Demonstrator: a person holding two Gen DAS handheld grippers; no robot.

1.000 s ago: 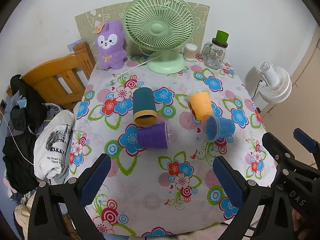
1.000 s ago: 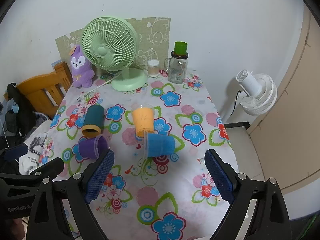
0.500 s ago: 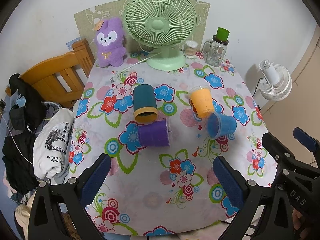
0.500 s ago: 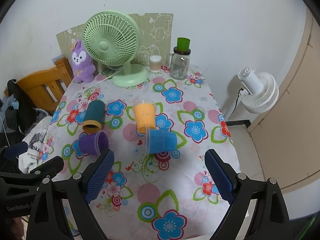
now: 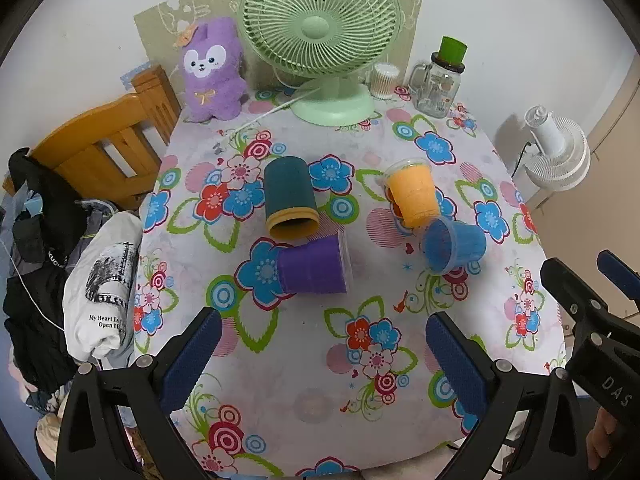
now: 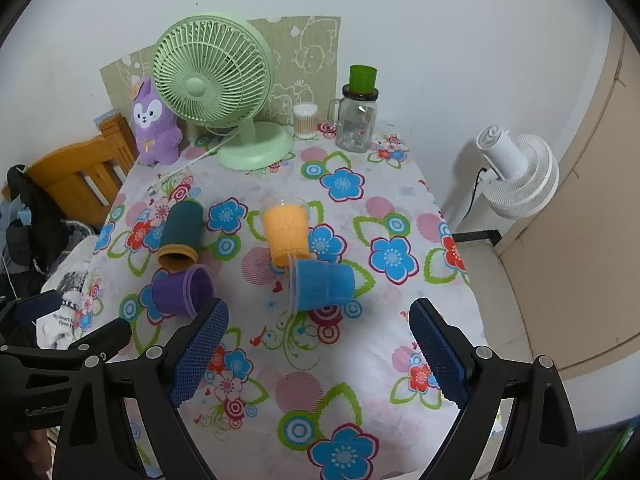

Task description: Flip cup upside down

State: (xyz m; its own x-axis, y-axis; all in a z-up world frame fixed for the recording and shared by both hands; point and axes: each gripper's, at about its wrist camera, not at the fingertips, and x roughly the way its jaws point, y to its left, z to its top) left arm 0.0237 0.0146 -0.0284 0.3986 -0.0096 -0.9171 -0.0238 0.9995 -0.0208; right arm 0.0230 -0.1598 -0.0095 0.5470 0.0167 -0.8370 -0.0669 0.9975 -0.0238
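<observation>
Several cups lie on their sides on the flowered tablecloth: a dark teal cup, a purple cup, an orange cup and a blue cup. My left gripper is open and empty above the table's near edge, short of the purple cup. My right gripper is open and empty, short of the blue cup.
A green desk fan, a purple plush toy, a glass jar with a green lid and a small cotton-swab jar stand at the back. A wooden chair with clothes is left. A white floor fan is right.
Both grippers have moved slightly forward and higher over the table; the cups sit a little lower in both views. The cups have not moved. Both jaws stay open.
</observation>
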